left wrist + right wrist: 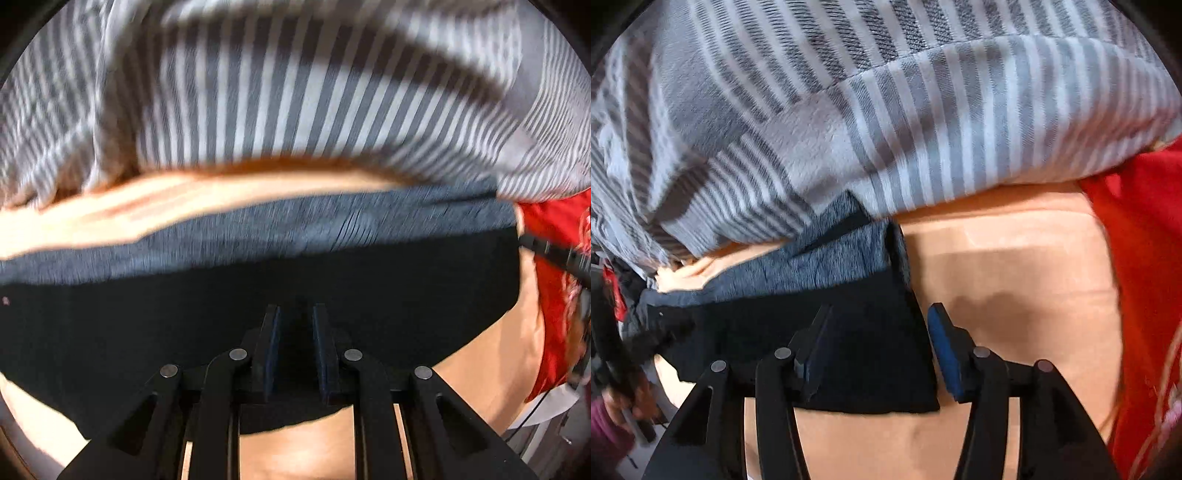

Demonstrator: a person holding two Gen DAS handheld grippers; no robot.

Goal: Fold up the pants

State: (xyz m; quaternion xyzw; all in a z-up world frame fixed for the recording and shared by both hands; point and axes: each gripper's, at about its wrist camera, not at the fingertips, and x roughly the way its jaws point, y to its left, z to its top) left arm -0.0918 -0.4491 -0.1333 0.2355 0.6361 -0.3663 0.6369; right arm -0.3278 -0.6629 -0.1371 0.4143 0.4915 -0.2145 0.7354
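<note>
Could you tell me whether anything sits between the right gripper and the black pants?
Nothing visible does. The right gripper is open right over the pants, its fingers astride their edge. The striped cloth and the red cloth lie beyond and aside.

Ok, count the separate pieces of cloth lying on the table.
3, perhaps more hidden: black pants nearest, under the right gripper; striped grey fabric heaped behind; red cloth at the right edge.

Black pants [857, 354] — grey waistband, folded flat on tan surface.
</note>
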